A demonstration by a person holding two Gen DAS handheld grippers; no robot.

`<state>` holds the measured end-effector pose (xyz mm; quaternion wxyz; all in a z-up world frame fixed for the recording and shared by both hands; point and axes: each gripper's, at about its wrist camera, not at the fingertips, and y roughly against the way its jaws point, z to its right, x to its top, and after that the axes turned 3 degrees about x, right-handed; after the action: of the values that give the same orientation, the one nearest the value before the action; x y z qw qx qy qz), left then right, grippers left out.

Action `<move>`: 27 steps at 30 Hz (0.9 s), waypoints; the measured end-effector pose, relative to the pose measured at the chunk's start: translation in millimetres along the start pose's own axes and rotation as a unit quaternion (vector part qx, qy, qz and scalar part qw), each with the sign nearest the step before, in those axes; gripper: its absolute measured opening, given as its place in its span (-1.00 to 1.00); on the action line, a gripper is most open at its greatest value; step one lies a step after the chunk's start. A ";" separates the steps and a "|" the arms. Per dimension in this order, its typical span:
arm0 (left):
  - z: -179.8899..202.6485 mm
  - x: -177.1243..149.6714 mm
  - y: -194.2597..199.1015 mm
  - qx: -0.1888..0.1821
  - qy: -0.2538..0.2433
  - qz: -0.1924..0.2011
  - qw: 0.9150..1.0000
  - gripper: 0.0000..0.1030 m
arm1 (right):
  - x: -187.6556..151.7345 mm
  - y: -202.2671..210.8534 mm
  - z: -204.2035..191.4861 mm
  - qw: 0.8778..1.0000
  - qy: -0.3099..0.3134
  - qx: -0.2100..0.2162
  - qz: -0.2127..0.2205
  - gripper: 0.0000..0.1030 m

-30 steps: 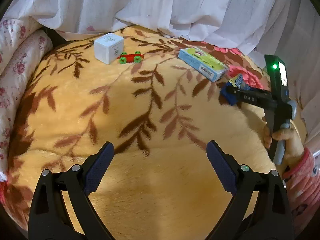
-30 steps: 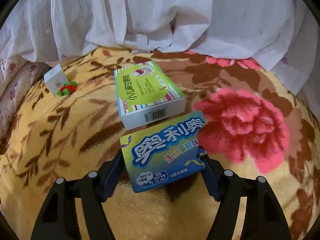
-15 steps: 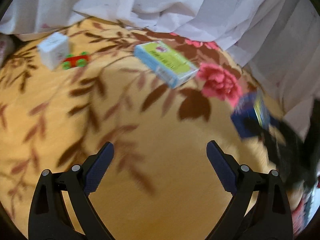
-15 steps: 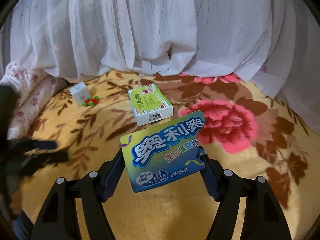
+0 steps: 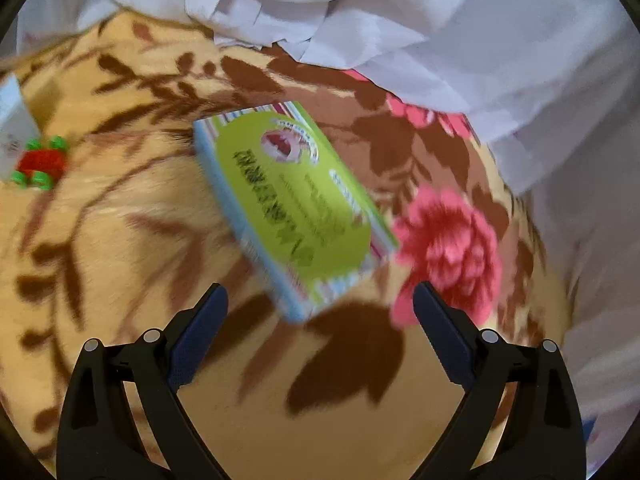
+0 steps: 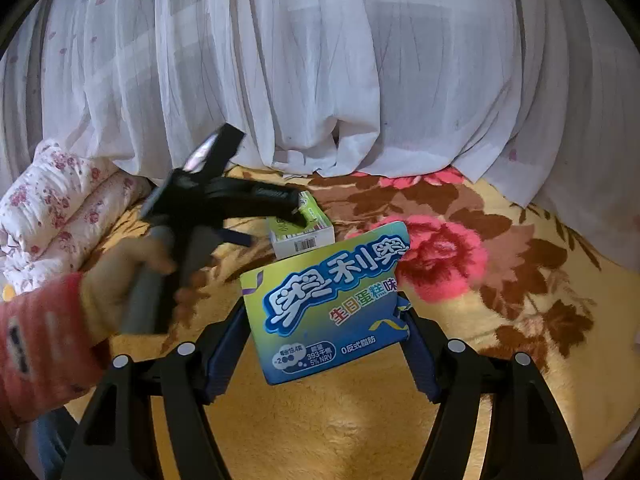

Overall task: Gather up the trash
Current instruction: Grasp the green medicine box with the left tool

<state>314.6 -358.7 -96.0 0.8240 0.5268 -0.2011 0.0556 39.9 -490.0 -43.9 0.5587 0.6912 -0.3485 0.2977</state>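
Right gripper (image 6: 324, 344): clamped on blue snack packet (image 6: 328, 300).
Left gripper (image 5: 320, 320): jaws wide, empty, just short of green box (image 5: 292, 208).
Blanket (image 5: 120, 240): bare left of box.

In the left wrist view, the print on the green box (image 5: 294, 208) is smeared beyond reading, and the white carton (image 5: 12, 128) is cut off by the left edge. In the right wrist view, the left hand-held gripper (image 6: 296, 210) and the hand (image 6: 120, 280) are blurred; its fingertips are hidden against the box. The snack packet (image 6: 328, 304) has its sides covered by the pads (image 6: 416, 344).
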 end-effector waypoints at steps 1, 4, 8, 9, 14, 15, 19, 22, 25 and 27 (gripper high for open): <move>-1.4 7.4 -6.6 -0.006 0.016 -0.001 1.000 0.77 | -0.2 0.1 2.1 1.000 -0.001 0.002 0.001 0.35; -6.0 18.8 -17.9 -0.023 0.050 0.000 0.998 0.77 | -0.5 -1.1 7.1 1.000 0.001 -0.001 0.004 0.35; -6.9 29.3 -34.2 -0.011 0.073 -0.006 0.997 0.77 | -2.5 -2.8 16.3 1.000 -0.007 0.007 0.006 0.35; -7.0 30.6 -37.9 -0.007 0.077 -0.009 0.997 0.77 | -3.6 -3.3 18.1 1.000 -0.009 0.008 0.006 0.35; -4.0 38.5 -54.9 0.013 0.088 -0.010 0.996 0.86 | -5.6 -11.5 20.4 1.000 -0.016 0.018 0.003 0.35; -4.2 39.3 -56.8 0.014 0.093 -0.008 0.996 0.87 | -5.7 -13.4 19.5 1.000 -0.015 0.020 0.002 0.35; 0.5 40.3 -62.4 0.028 0.079 0.008 0.996 0.88 | -6.0 -18.4 16.5 1.000 -0.016 0.025 0.000 0.35; 6.4 40.0 -63.5 0.046 0.062 0.010 0.997 0.86 | -6.1 -20.9 15.2 0.999 -0.021 0.028 -0.002 0.35; 6.1 39.4 -59.3 0.048 0.057 0.015 0.997 0.75 | -7.0 -19.6 11.3 0.999 -0.021 0.030 -0.001 0.35; 4.0 38.2 -50.0 0.046 0.053 0.034 0.997 0.20 | -8.1 -17.9 8.7 0.999 -0.019 0.030 -0.001 0.35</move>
<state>363.5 -388.8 -122.0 0.8062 0.5529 -0.1723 0.1209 49.9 -494.9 -62.2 0.5314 0.7133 -0.3494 0.2944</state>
